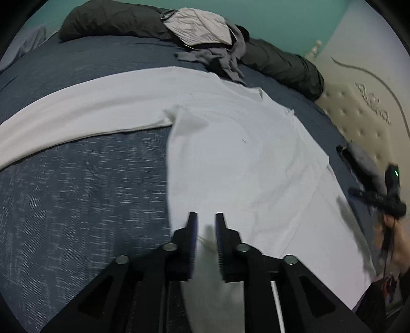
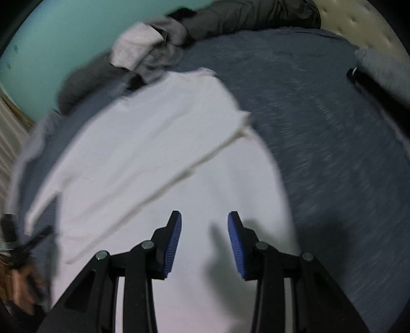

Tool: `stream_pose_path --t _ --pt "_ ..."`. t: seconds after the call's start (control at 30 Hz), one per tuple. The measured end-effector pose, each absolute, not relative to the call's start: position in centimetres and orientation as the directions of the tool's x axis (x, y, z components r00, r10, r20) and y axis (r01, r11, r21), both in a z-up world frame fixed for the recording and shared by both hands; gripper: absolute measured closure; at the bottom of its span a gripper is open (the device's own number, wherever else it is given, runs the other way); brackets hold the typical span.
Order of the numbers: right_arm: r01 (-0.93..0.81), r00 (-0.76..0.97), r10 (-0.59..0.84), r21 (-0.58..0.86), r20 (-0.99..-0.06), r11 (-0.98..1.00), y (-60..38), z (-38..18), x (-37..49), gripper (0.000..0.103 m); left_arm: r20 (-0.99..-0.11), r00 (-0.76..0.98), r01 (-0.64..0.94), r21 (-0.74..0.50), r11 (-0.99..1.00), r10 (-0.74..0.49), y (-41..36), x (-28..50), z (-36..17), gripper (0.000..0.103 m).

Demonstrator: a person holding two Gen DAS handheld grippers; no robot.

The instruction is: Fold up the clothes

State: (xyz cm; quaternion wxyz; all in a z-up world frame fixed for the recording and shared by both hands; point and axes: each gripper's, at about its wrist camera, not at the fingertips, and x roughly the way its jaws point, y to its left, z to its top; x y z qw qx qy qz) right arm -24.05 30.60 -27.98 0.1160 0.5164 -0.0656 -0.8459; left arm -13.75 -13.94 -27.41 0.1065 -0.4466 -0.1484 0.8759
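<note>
A blue bedcover [image 1: 77, 192] fills most of both views, and a white long-sleeved shirt [image 1: 230, 158] lies spread flat on it, one sleeve stretched out to the left in the left wrist view. Dark pillows [image 1: 107, 20] sit along the far edge by the teal wall, with a heap of grey and pale clothes [image 1: 205, 38] against them. The left gripper [image 1: 206, 217] hangs over the shirt's near edge, jaws slightly parted with nothing clamped. The right gripper [image 2: 204, 217] hovers above the shirt's body, jaws apart and empty.
</note>
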Motion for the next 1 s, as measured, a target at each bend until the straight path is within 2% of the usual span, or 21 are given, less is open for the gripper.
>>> stream_pose_path --t 0.23,0.47,1.0 --pt "0.114 -0.461 -0.131 0.088 -0.877 -0.99 33.1 -28.9 -29.8 0.065 -0.767 -0.56 -0.113 -0.305 -0.946 0.315 -11.1 -15.3 -27.8 0.079" --pt "0.217 -0.47 -0.034 -0.078 -0.882 -0.973 31.0 -30.9 -33.5 0.066 -0.789 -0.534 -0.107 -0.294 -0.95 0.304 -10.4 -16.9 -28.9 0.079" --pt "0.112 -0.526 -0.065 0.007 -0.848 -0.994 34.0 -33.0 -36.5 0.066 -0.809 -0.502 -0.102 -0.295 -0.95 0.305 -9.9 -18.0 -30.4 0.079"
